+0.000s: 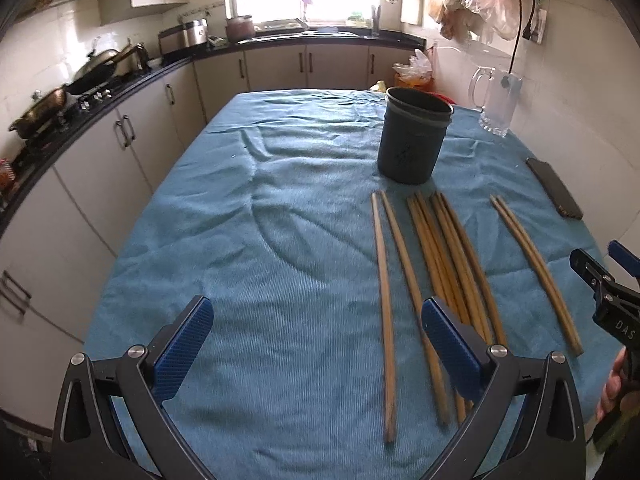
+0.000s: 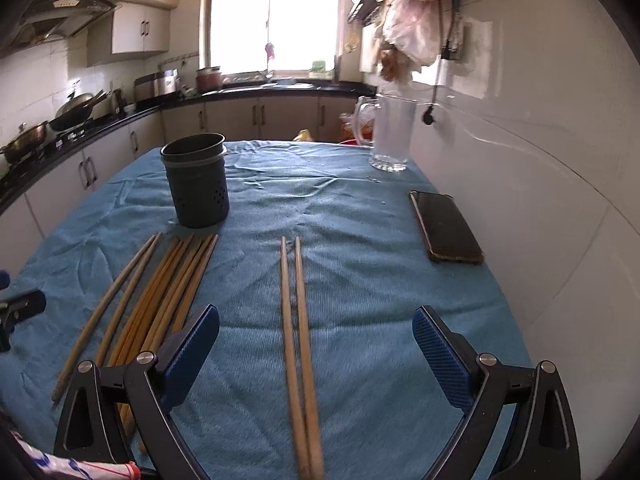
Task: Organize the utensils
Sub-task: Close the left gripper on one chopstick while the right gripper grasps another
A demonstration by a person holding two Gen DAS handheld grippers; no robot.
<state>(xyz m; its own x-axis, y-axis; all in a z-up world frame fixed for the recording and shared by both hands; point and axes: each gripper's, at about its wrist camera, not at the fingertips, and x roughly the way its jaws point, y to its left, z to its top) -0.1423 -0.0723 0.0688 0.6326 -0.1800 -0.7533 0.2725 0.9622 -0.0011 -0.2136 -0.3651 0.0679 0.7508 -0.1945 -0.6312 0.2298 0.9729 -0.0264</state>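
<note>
Closest to me, the left gripper (image 1: pixel 316 344) hangs spread wide and empty over the blue cloth (image 1: pixel 280 240); the right gripper (image 2: pixel 316 348) is likewise spread, straddling a pair of chopsticks (image 2: pixel 298 320) below it. At ten o'clock from that pair lies the chopstick bundle (image 2: pixel 168 292). Beyond it stands the dark holder (image 2: pixel 198 180); a phone (image 2: pixel 446 226) at two o'clock.
</note>
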